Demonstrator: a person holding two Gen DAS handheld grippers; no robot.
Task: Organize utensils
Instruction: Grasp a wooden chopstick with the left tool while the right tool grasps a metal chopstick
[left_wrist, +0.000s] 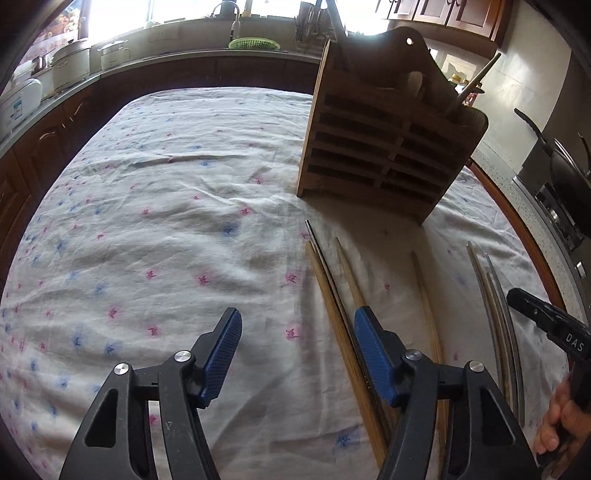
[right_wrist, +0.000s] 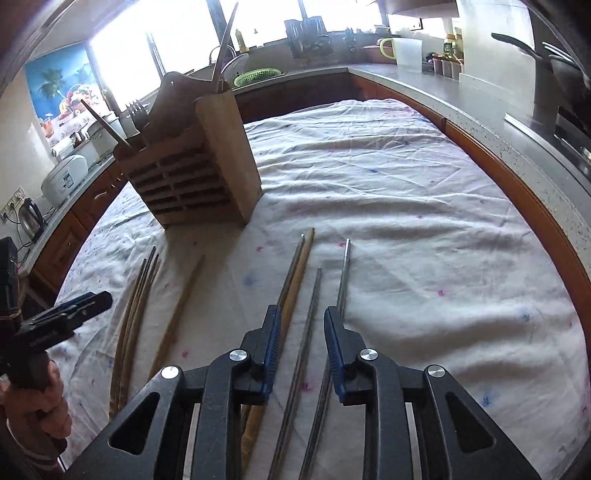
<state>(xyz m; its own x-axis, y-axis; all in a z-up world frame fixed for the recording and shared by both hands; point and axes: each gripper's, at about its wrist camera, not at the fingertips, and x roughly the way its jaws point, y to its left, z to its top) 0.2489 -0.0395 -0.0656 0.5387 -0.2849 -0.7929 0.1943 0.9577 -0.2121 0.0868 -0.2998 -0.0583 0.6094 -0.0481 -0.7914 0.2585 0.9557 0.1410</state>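
A slatted wooden utensil holder (left_wrist: 380, 147) (right_wrist: 192, 166) stands on the flowered tablecloth with a few utensils in its top. Before it lie several chopsticks: a wooden and metal pair (left_wrist: 332, 314), a single wooden one (left_wrist: 424, 295) and curved metal ones (left_wrist: 495, 314). My left gripper (left_wrist: 297, 350) hovers open over the cloth, the pair lying just inside its right finger. My right gripper (right_wrist: 303, 343) is narrowly open, and a metal chopstick (right_wrist: 314, 306) lies in the gap, untouched by the pads. Another metal chopstick (right_wrist: 343, 277) lies by the right finger, and a wood and metal pair (right_wrist: 295, 273) by the left.
A bundle of bamboo chopsticks (right_wrist: 136, 306) and one wooden stick (right_wrist: 181, 310) lie left, near my other gripper (right_wrist: 92, 301). Counters ring the table with rice cookers (left_wrist: 70, 62), a green basket (left_wrist: 255, 44), a kettle (right_wrist: 31, 216) and a pan (left_wrist: 569, 166). The table's wooden edge (right_wrist: 517, 192) curves at right.
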